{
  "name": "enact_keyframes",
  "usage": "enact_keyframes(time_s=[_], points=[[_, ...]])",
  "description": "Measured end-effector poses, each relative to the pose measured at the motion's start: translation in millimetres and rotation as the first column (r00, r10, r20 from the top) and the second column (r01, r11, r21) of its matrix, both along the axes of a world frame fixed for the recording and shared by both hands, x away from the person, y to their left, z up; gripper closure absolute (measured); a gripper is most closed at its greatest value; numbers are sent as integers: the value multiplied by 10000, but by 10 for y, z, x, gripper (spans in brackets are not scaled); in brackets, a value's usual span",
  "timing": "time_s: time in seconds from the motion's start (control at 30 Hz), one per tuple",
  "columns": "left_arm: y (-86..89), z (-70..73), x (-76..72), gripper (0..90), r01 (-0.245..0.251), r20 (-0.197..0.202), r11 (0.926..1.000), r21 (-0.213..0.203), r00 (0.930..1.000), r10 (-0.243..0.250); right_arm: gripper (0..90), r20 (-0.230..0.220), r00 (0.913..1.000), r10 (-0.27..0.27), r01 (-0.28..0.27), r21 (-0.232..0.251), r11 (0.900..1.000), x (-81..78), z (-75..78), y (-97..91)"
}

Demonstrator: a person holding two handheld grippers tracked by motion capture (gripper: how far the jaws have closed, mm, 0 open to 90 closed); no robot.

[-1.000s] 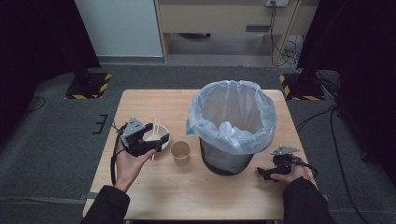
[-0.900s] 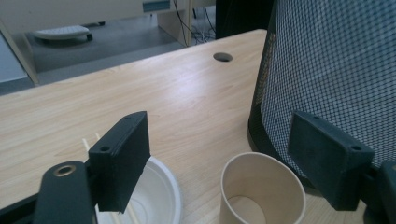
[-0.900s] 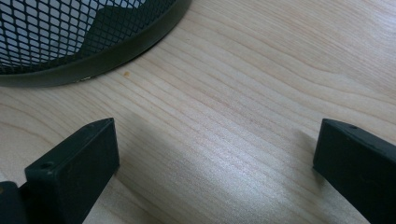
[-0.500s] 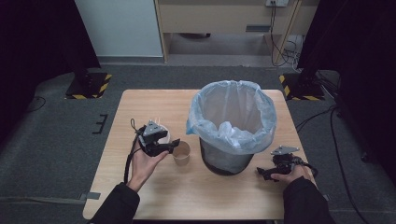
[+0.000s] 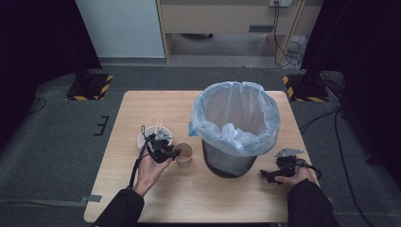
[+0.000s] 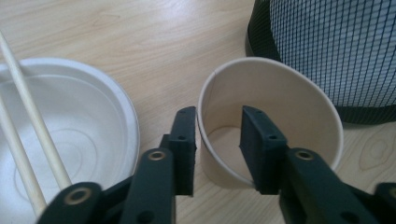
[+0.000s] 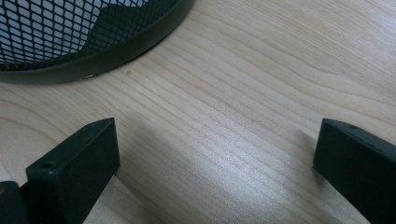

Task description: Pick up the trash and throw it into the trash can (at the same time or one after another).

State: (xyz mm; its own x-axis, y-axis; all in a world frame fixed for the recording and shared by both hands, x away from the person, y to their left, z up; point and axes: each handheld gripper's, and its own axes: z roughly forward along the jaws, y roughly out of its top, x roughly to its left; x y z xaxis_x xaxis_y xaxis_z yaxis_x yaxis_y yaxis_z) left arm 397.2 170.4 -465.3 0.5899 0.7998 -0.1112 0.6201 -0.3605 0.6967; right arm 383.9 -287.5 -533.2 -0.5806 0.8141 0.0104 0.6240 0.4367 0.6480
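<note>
Since the earlier frames, the left gripper (image 5: 166, 152) has come away from over the white disposable bowl (image 5: 145, 138) and dropped toward the small brown paper cup (image 5: 183, 154), and its jaws have just been closing. In the left gripper view they straddle the cup's near wall, one black pad (image 6: 186, 148) outside and the other inside the rim, with a thin gap at each face, so the cup is between them but not yet pinched. It stands upright on the pale wooden table (image 5: 142, 106), just beside the bowl, which holds two wooden chopsticks (image 6: 28, 119), and close to the black mesh waste bin lined with a light blue plastic bag (image 5: 235, 125). The right gripper (image 5: 279, 174) rests low on the table on the far side of the bin, jaws wide apart and holding nothing. Likely trouble: a thin paper wall gripped on one side could buckle or crease, letting the cup slip or tilt when lifted; a sideways nudge could push it against the bowl or bin, and a loose bag edge could catch it on the way in.
</note>
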Motion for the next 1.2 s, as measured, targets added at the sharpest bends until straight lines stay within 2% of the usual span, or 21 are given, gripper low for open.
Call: enact_keyframes(time_s=[0.17, 0.33, 0.6, 0.7, 0.77, 0.93, 1.13, 1.17, 1.2], points=[[11, 2, -6, 825, -102, -396, 9999, 132, 9992, 108, 5, 3, 10000, 11, -11, 5, 10000, 0, 0, -1], [22, 11, -9, 839, -235, -598, 9997, -38, 9979, 232, 6, 15, 10000, 28, -28, 19, 10000, 0, -1, -4], [68, 143, -33, 853, -317, -253, 9990, -311, 9992, 309, 6, 26, 10000, 29, -29, 22, 10000, -1, -2, -6], [115, 237, -54, 852, -431, 154, 9982, -418, 9989, 438, 6, 35, 10000, 31, -31, 26, 10000, -2, -3, -7], [158, 319, -71, 852, -530, 428, 9965, -648, 9975, 558, 6, 33, 10000, 31, -31, 29, 10000, -2, -3, -7], [283, 538, -123, 852, -673, 1169, 9902, -1226, 9898, 818, 6, 23, 10000, 48, -48, 32, 10000, -3, -2, -10], [471, 806, -198, 852, -804, 2014, 9741, -2114, 9717, 1239, 6, 19, 10000, 51, -52, 34, 10000, -3, -2, -10], [534, 890, -226, 852, -860, 2199, 9670, -2398, 9654, 1404, 6, 39, 10000, 45, -45, 38, 10000, -3, -3, -10], [534, 890, -226, 852, -860, 2199, 9670, -2398, 9654, 1404, 6, 39, 10000, 45, -45, 38, 10000, -3, -3, -10]])
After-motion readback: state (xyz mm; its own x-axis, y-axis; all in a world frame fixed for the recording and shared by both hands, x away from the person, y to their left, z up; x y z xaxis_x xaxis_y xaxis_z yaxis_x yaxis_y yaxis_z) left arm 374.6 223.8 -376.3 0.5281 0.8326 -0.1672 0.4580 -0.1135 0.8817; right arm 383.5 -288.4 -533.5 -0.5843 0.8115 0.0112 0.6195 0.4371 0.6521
